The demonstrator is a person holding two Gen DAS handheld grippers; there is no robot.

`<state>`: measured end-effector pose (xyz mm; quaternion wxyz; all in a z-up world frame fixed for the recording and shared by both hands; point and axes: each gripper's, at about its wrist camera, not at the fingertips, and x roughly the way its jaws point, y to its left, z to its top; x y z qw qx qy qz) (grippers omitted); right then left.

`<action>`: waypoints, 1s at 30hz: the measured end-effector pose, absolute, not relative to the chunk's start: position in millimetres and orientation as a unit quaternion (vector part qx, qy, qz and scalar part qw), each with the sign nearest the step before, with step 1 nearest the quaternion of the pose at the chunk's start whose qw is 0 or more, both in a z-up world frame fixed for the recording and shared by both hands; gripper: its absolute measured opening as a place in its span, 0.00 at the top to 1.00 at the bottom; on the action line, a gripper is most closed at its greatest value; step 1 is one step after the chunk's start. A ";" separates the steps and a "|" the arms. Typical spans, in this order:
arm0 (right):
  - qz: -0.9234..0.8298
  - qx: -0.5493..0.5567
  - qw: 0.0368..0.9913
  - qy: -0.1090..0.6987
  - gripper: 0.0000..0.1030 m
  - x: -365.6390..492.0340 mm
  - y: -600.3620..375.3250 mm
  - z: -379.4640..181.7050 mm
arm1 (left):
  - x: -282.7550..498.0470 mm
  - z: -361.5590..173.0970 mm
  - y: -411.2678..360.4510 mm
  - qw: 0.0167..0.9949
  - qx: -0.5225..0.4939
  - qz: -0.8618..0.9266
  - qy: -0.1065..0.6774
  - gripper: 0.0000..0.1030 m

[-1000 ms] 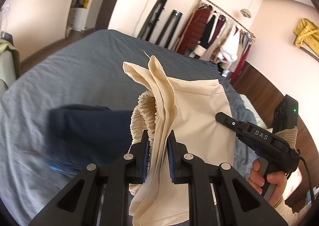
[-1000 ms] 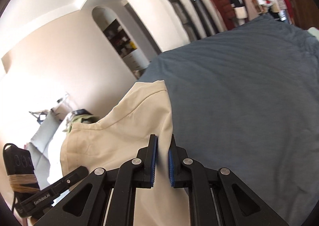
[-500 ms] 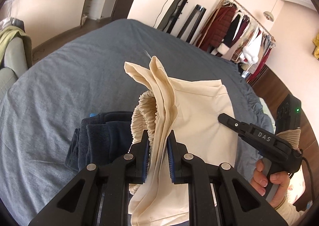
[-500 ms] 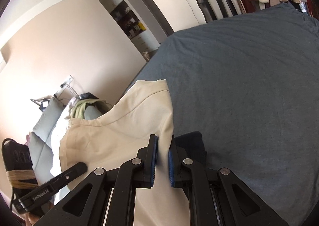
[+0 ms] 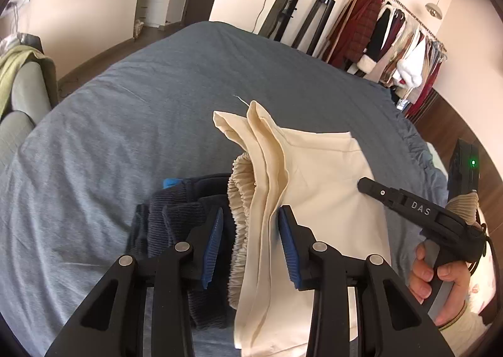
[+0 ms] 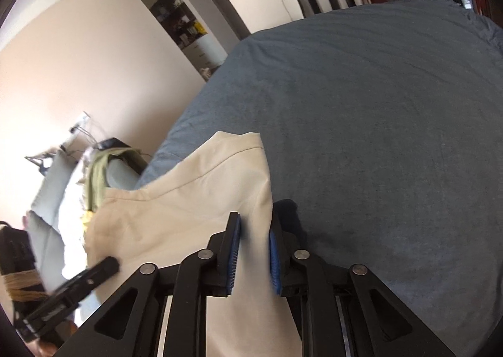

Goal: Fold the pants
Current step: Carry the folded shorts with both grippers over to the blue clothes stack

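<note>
Folded cream pants [image 5: 314, 187] lie on the blue bed [image 5: 141, 99], partly over a folded navy garment [image 5: 176, 221]. Their gathered waistband [image 5: 242, 199] and folded edge stand between the jaws of my left gripper [image 5: 251, 243], which are opening; the blue pads sit off the cloth. In the right wrist view the other edge of the cream pants [image 6: 188, 209] runs between the jaws of my right gripper [image 6: 253, 250], also opening. A bit of navy cloth [image 6: 289, 215] shows beside its right finger. Each gripper shows in the other's view: the right gripper [image 5: 367, 184], the left gripper [image 6: 107, 264].
A person's hand [image 5: 440, 275] holds the right gripper's handle. The bed's blue cover [image 6: 377, 105] stretches far ahead. A clothes rack [image 5: 393, 33] stands by the back wall. A grey sofa with a green cloth [image 5: 19, 74] is to the left of the bed.
Both grippers came down and forward with the cream pants, laying them over the navy garment. Both pairs of jaws, shut on the cloth before, have spread apart.
</note>
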<state>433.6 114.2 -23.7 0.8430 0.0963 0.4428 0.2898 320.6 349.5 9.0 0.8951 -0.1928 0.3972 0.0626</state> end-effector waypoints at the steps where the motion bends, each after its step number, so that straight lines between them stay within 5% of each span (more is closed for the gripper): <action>1: 0.283 0.087 0.847 0.442 0.76 432.8 115.7 -23.4 | 319.2 8.4 350.5 0.895 -0.192 0.067 0.398 0.64; 4: 0.248 0.058 0.857 0.447 0.69 437.1 116.1 -25.3 | 317.3 6.4 350.8 0.894 -0.180 0.074 0.403 0.62; 6: 0.234 0.051 0.858 0.455 0.67 442.1 113.8 -28.4 | 316.0 8.4 347.9 0.896 -0.154 0.088 0.407 0.49; 16: 0.249 0.015 0.872 0.421 0.67 434.5 120.0 -2.4 | 304.6 50.6 349.3 0.919 -0.104 0.142 0.353 0.44; 19: 0.279 0.025 0.869 0.407 0.67 437.7 126.2 7.3 | 317.9 52.4 349.6 0.924 -0.133 0.101 0.344 0.48; 23: 0.322 0.049 0.853 0.408 0.67 448.6 134.7 8.1 | 335.5 45.3 349.9 0.924 -0.175 0.026 0.338 0.74; 25: 0.329 0.045 0.849 0.411 0.67 452.4 140.8 4.1 | 343.5 37.7 353.7 0.921 -0.188 0.013 0.341 0.79; 30: 0.328 0.049 0.833 0.442 0.67 470.2 154.2 -15.5 | 357.1 13.6 371.8 0.911 -0.175 0.067 0.368 0.80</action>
